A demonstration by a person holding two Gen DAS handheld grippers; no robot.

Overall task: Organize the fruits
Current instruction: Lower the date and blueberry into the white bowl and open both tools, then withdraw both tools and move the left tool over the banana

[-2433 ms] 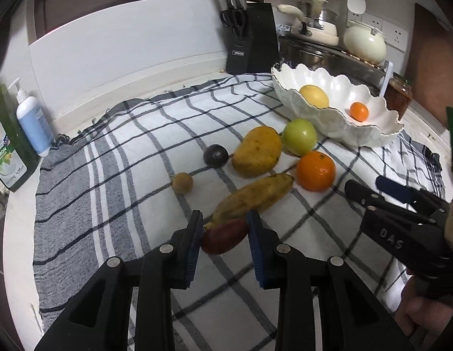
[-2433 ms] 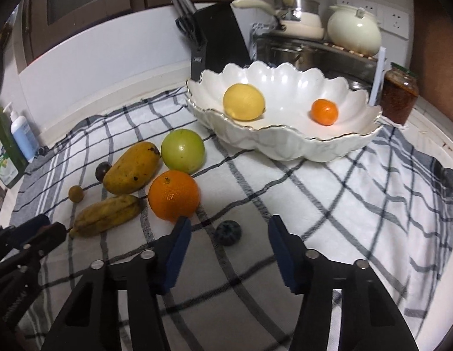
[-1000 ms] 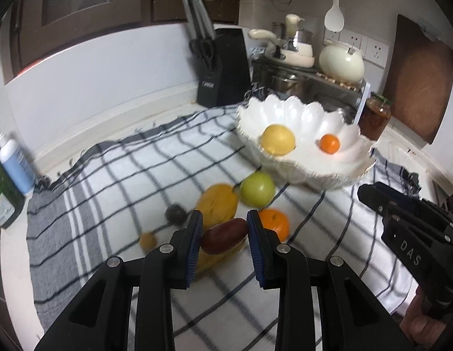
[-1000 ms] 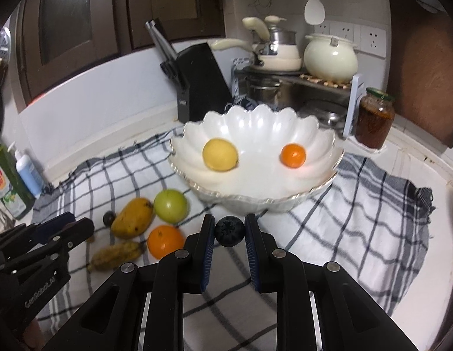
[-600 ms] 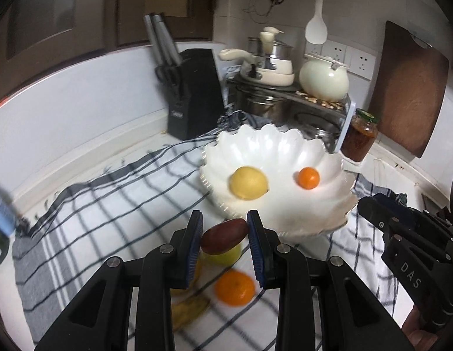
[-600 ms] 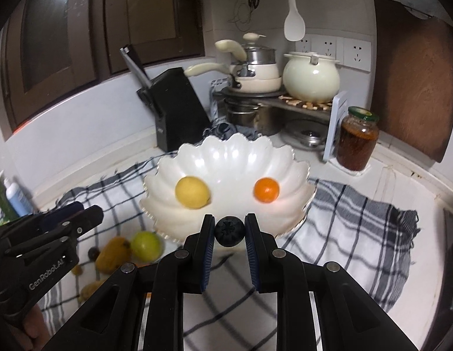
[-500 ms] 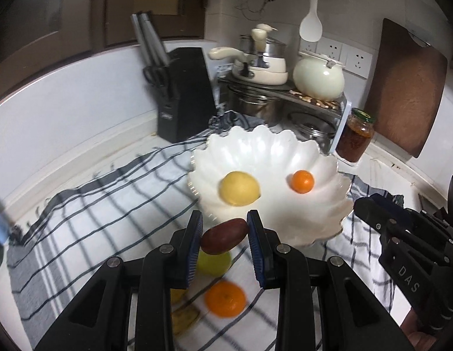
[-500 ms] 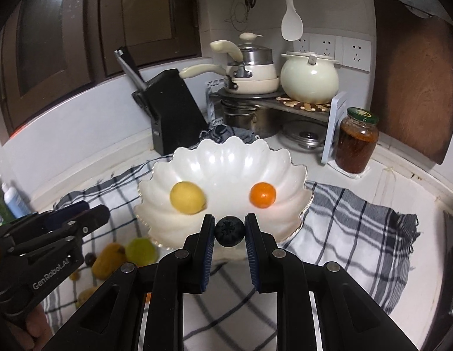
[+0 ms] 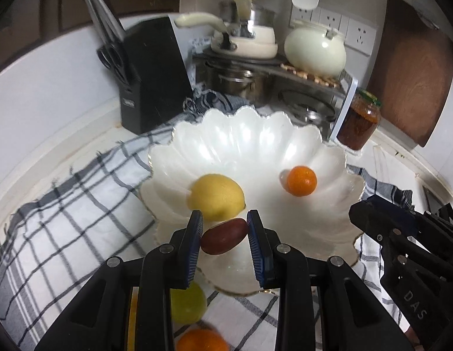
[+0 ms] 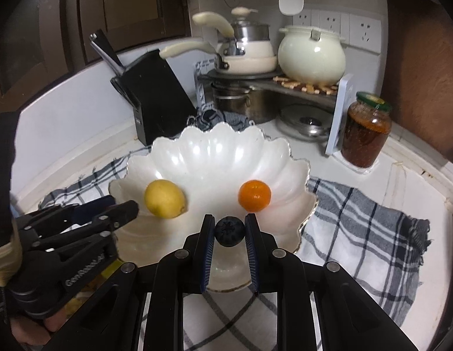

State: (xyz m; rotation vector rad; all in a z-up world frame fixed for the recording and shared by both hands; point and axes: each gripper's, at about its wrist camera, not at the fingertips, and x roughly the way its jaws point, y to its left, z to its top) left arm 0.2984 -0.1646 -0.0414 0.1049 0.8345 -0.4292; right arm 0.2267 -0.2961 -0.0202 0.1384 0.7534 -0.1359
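- Two grippers, both loaded, both over the near rim of the white scalloped bowl [image 9: 255,134].
- Far left on the counter: black knife block [image 9: 152,73], scissors in its side slot; checked cloth [image 9: 68,204] runs under the bowl.
- Left gripper [image 9: 225,235] clamped on a dark red oval fruit [image 9: 224,235]; its long axis runs roughly across the gap, right end tilted up against the right pad, left end lower at the left pad.
- Below that gripper, on the cloth: green fruit [image 9: 187,304] and a blurred orange [image 9: 201,340], both partly hidden by the fingers.
- In the bowl, left side: yellow lemon [image 9: 216,196], just beyond the red fruit; pointed tip faces lower right.
- In the bowl, right side: small orange [image 9: 301,180], well apart from the lemon.
- Right gripper [image 10: 229,231] closed on a blueberry [image 10: 229,231], crown end facing the camera, round, no clear long axis.
- Right rear: red-filled jar [image 10: 365,130] with green lid, beside the pot rack.
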